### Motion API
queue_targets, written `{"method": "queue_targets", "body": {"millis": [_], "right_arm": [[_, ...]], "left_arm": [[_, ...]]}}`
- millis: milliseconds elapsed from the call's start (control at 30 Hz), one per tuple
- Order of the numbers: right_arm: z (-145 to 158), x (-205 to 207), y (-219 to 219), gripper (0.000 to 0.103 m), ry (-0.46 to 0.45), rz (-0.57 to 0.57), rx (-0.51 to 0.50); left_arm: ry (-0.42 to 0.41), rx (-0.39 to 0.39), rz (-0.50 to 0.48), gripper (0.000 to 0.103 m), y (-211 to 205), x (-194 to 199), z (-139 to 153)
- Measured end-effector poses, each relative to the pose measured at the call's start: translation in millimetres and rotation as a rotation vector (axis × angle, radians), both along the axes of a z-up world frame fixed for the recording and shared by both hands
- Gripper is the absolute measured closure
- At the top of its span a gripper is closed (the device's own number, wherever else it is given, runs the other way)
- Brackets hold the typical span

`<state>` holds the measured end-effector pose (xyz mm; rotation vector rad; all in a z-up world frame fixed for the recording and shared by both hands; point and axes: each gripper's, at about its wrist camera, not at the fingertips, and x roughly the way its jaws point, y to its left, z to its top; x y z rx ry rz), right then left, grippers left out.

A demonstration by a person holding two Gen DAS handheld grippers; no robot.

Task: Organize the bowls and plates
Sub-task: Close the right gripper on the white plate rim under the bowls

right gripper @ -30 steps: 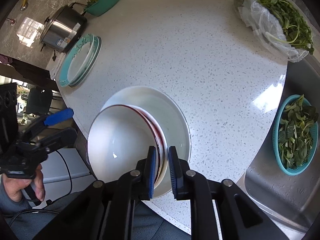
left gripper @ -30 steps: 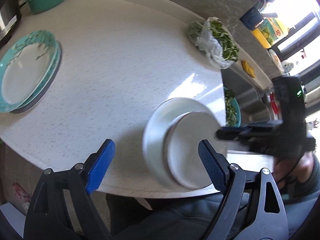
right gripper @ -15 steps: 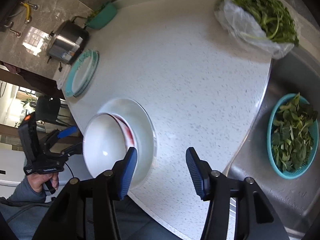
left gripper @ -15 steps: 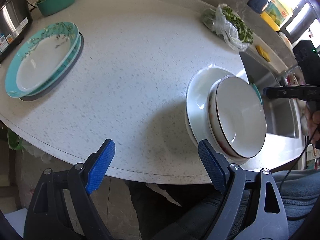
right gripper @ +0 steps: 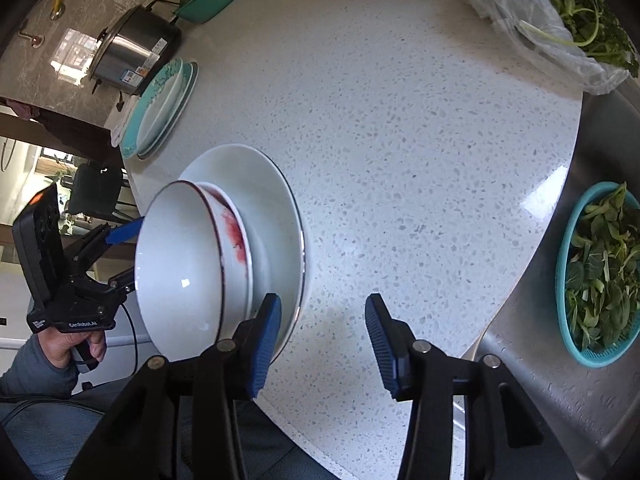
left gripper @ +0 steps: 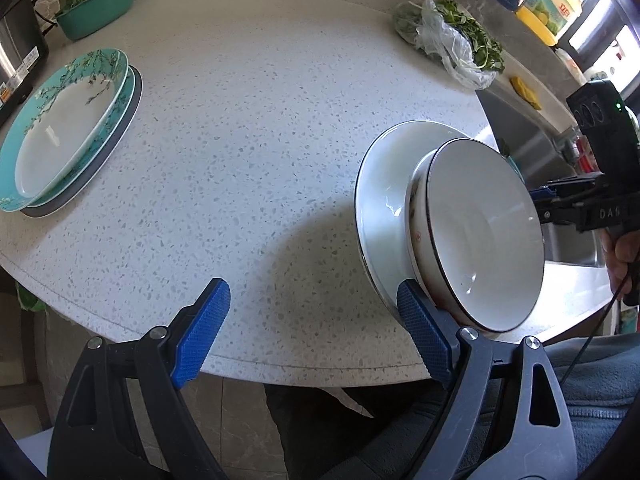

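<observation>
A white plate (left gripper: 380,200) (right gripper: 276,208) lies near the counter's front edge. On it stands a white dark-rimmed bowl (left gripper: 484,232) (right gripper: 180,272), nested in a bowl with red marks (right gripper: 236,236). My left gripper (left gripper: 312,310) is open over bare counter left of the stack, and its right fingertip (left gripper: 412,312) is at the plate's near rim. My right gripper (right gripper: 324,328) is open to the right of the stack with only counter between its pads. Its left fingertip (right gripper: 266,328) overlaps the plate's rim. Each gripper shows in the other's view, partly hidden by the bowls.
Teal flowered plates (left gripper: 68,128) (right gripper: 160,108) are stacked at the far left beside a steel pot (right gripper: 132,52). A teal dish of greens (left gripper: 96,4) and a bag of greens (left gripper: 452,48) sit at the back. The sink (right gripper: 560,380) holds a teal basket of leaves (right gripper: 600,272).
My right gripper was shut on the bowl's rim, has let go and opened, and now sits right of the stack. My left gripper has sunk and shifted left of the stack.
</observation>
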<state>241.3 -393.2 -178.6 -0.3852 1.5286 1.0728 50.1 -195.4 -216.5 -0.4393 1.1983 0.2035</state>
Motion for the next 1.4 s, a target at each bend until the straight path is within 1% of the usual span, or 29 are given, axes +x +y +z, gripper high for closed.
{"method": "queue_targets", "body": {"millis": [100,233,300,433,500,567,667,733,767,833,900,967,1000,1133,1200,1267,1400], "right_arm": [[-5,-2,3,0.056,-0.002,0.014,-0.002],[-6,2,2,0.056,0.0,0.008,0.017],[-5,1,0,0.056,-0.013,0.014,0.029],[-3,-2,1,0.057,-0.031,0.022,0.039],[-4,-3,1,0.056,-0.031,0.007,0.028],[-4,-4,3,0.056,-0.031,-0.008,0.01],[-5,-3,4,0.056,-0.029,-0.029,-0.019],[-6,-3,6,0.056,-0.026,-0.027,-0.026],[-8,-4,7,0.057,-0.02,-0.024,-0.028],[-13,-7,8,0.057,-0.007,-0.019,-0.032],[-14,-10,9,0.061,-0.003,-0.009,-0.024],[-17,-12,11,0.062,0.008,-0.002,-0.019],[-17,-12,12,0.063,0.007,-0.006,-0.015],[-19,-12,13,0.065,0.011,-0.013,-0.001],[-19,-13,14,0.065,-0.002,-0.003,0.007],[-18,-14,14,0.065,-0.023,0.005,0.014],[-23,-17,21,0.065,-0.032,0.012,0.022]], "left_arm": [[0.007,0.005,-0.003,0.016,-1,6,-4],[-0.002,-0.026,0.013,0.016,4,9,-8],[-0.001,-0.036,0.008,0.013,6,12,-11],[0.002,-0.014,0.0,0.012,6,15,-11],[0.013,0.005,0.002,0.013,4,17,-9],[0.032,0.002,0.021,0.014,3,20,-8],[0.063,-0.034,0.068,0.014,6,20,-10],[0.061,-0.049,0.082,0.014,8,20,-12],[0.056,-0.069,0.092,0.014,10,21,-14],[0.05,-0.104,0.105,0.018,13,19,-18],[0.039,-0.121,0.096,0.034,12,22,-19],[0.034,-0.118,0.058,0.043,4,30,-22],[0.034,-0.114,0.05,0.046,1,32,-24],[0.028,-0.145,0.045,0.052,-2,39,-32],[0.02,-0.144,0.033,0.055,-4,43,-34],[0.007,-0.137,0.026,0.055,-5,46,-35],[-0.014,-0.143,0.024,0.055,0,49,-39]]}}
